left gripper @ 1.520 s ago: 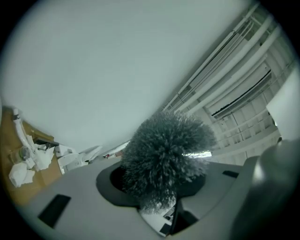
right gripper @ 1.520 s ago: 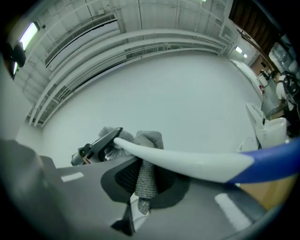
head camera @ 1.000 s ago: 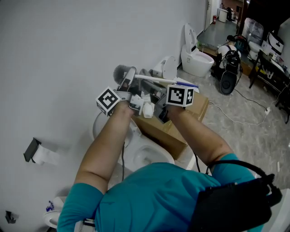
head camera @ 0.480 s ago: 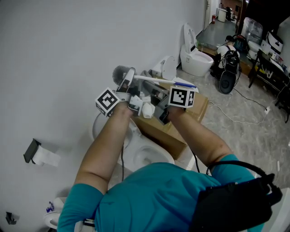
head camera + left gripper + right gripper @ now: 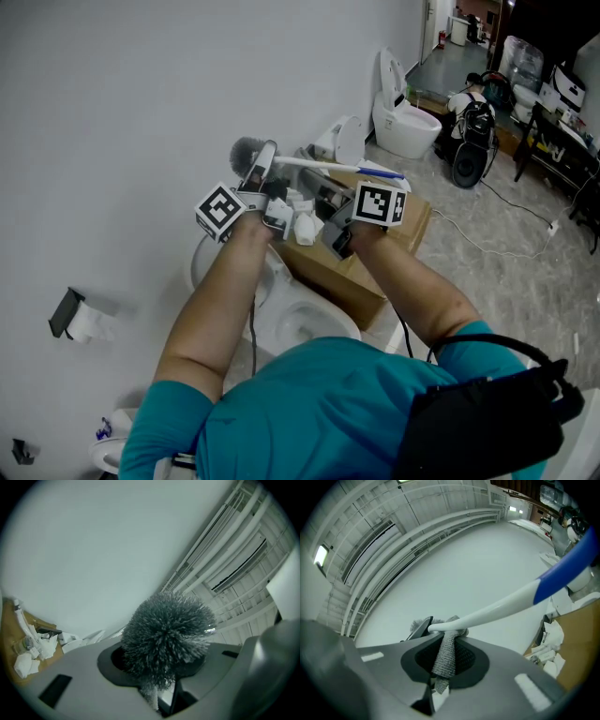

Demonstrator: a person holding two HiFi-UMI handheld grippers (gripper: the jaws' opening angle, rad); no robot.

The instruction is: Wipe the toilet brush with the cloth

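Up near the wall, the toilet brush ran crosswise: left tool clamped its neck, right tool gripped the cloth, touching its handle.

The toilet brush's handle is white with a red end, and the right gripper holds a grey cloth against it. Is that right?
Almost. The toilet brush handle's end is blue, not red; the right gripper view shows it. The rest is right: the handle is white and the right gripper holds a grey cloth against it.
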